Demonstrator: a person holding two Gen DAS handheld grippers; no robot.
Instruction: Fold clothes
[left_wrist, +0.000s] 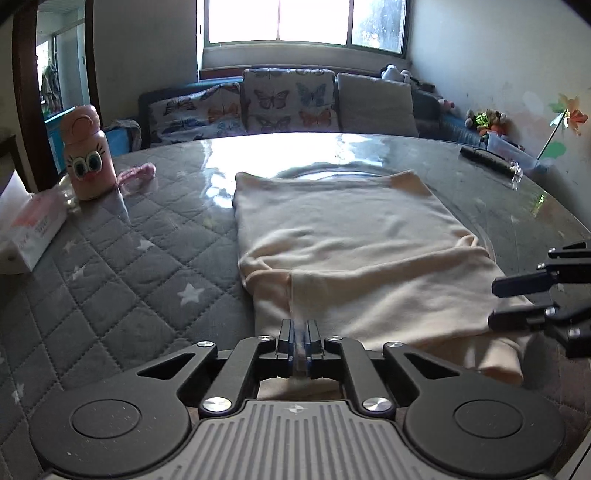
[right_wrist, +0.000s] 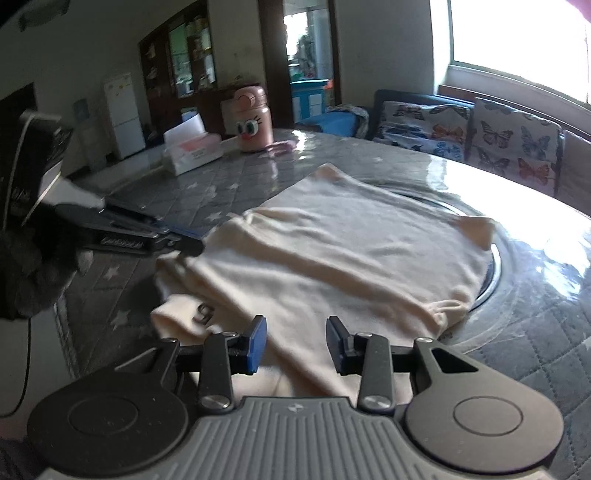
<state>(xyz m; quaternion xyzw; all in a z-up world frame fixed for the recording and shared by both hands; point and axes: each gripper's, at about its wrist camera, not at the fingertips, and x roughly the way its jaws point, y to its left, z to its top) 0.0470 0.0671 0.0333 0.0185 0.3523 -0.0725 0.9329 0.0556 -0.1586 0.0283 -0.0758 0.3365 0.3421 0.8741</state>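
A cream garment lies partly folded on the round table, its near part doubled over. My left gripper is shut on the garment's near edge, with a thin ridge of cloth pinched between the fingers. It also shows in the right wrist view at the cloth's left corner. My right gripper is open, its blue pads on either side of the garment near its front edge; cloth lies between and below the fingers. It shows at the right in the left wrist view.
A grey quilted star-pattern cover under clear plastic covers the table. A pink cartoon bottle, a tissue box and a pink strap stand at the left. A dark object lies at the far right. A sofa with butterfly cushions is behind.
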